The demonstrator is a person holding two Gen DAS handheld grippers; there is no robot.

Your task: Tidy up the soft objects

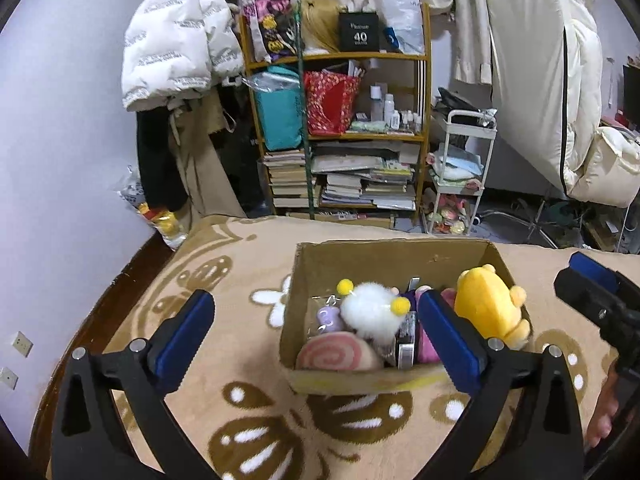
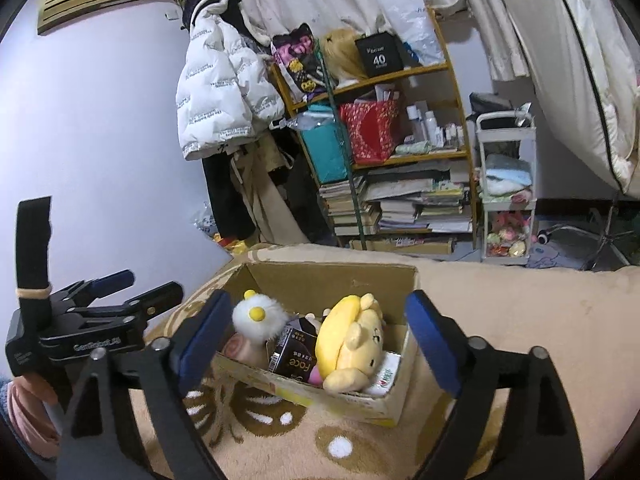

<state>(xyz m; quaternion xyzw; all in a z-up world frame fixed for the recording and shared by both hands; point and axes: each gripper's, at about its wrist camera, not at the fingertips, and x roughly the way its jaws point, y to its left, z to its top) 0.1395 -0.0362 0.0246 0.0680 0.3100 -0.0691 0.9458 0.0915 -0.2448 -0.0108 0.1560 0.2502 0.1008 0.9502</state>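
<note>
A: Left wrist view first. What do the jaws do?

B: The left gripper [image 1: 316,336] stands wide apart, with nothing between the pads. Its right finger [image 1: 450,340] overlaps the box [image 1: 360,380] in the picture; whether it touches, I cannot tell.

A: And the toys?

B: All in the box, which sits on the blanket [image 1: 240,280]. A white puff [image 1: 372,312] with yellow balls lies in the middle, a pink roll [image 1: 340,356] at the near wall, a small purple toy [image 1: 330,316] to the left, and a yellow bear [image 1: 490,304] at the right side, rising above the rim. The right gripper [image 1: 592,284] shows at the far right edge.

A: Now the right wrist view.

B: The right gripper [image 2: 316,328] is spread wide too, empty. Between its fingers, further off, stands the box [image 2: 332,276]. The bear [image 2: 352,340] lies head down against the near wall, the puff [image 2: 260,316] to its left, the roll [image 2: 240,348] below the puff. A dark carton [image 2: 294,354] and a white pack [image 2: 384,376] lie among them.

A: Anything else?

B: The left gripper [image 2: 132,284] sits at the left, with a hand [image 2: 28,404] below it. A shelf [image 2: 400,152] stands behind.
</note>
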